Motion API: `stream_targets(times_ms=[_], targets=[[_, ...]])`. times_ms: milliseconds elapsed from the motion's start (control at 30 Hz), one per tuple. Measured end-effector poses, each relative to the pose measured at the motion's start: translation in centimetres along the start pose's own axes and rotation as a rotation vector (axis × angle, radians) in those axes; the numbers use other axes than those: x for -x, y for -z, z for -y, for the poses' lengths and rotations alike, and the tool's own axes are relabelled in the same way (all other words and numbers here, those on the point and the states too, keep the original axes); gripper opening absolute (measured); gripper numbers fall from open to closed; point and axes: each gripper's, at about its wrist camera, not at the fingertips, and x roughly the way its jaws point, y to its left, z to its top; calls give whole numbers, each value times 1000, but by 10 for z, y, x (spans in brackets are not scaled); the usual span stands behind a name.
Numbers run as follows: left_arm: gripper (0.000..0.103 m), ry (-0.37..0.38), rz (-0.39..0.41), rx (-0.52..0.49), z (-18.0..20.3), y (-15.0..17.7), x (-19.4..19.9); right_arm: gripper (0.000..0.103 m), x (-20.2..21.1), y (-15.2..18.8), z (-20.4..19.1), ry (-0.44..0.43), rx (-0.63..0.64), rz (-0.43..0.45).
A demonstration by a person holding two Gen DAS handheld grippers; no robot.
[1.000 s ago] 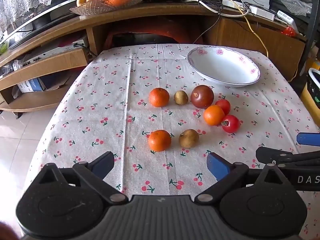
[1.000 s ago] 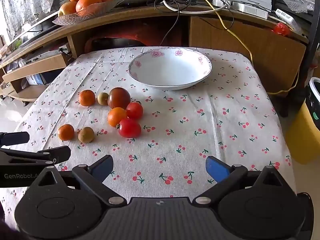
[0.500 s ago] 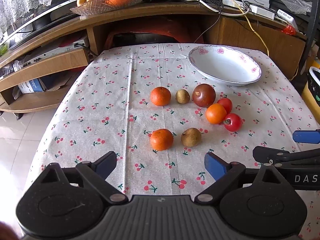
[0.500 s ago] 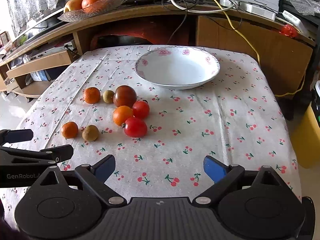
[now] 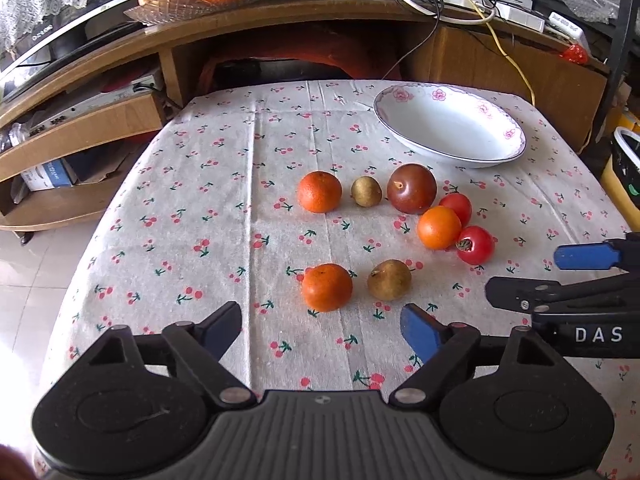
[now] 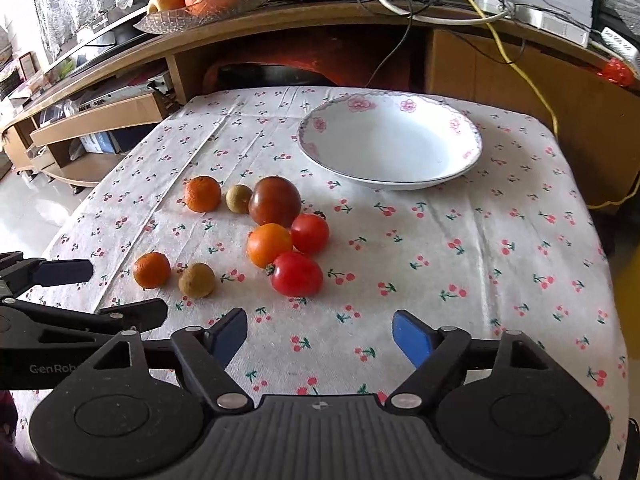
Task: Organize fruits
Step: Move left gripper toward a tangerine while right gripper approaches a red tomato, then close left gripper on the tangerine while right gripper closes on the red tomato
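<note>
Both grippers have edged forward toward the fruit since a second ago, so picking looks about to begin, with nothing yet lifted. Nearest, the left gripper and right gripper hover with blue-padded fingers spread wide and empty; beyond them eight loose fruits lie on the cherry-print tablecloth, from the nearest round orange tangerine back to the dark purple-brown plum. Farthest, the empty white floral-rimmed bowl waits; the person holding the grippers is out of view.

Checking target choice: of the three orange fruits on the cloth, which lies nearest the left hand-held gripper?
The orange fruit beside the brown fruit, just ahead of the left hand-held gripper; the other two lie farther back.
</note>
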Motion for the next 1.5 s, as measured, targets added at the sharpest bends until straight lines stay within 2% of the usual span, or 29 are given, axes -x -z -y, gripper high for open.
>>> stream_targets(times_ms=[233, 433, 700, 1033, 1100, 1267, 1367, 1500], targets=[[86, 15, -4, -17, -3, -3, -9, 70, -12, -6, -1, -25, 12, -15], [76, 36, -18, -35, -3, -5, -16, 64, -19, -11, -4, -39, 36, -12], [70, 61, -17, -53, -4, -4, -22, 49, -30, -16, -4, -58, 50, -28], [65, 61, -4, -103, -5, -4, -24, 39, -29, -18, -2, -67, 60, -32], [63, 67, -5, -112, -6, -5, -24, 32, -29, -18, -2, -75, 56, -38], [59, 78, -3, -137, -4, -6, -24, 27, -28, -16, -4, -69, 79, -40], [49, 93, -3, -141, -3, -7, -23, 27, -27, -16, -2, -78, 69, -41], [46, 94, -8, -156, 0, -8, -23, 26, -25, -15, -2, -79, 70, -43]])
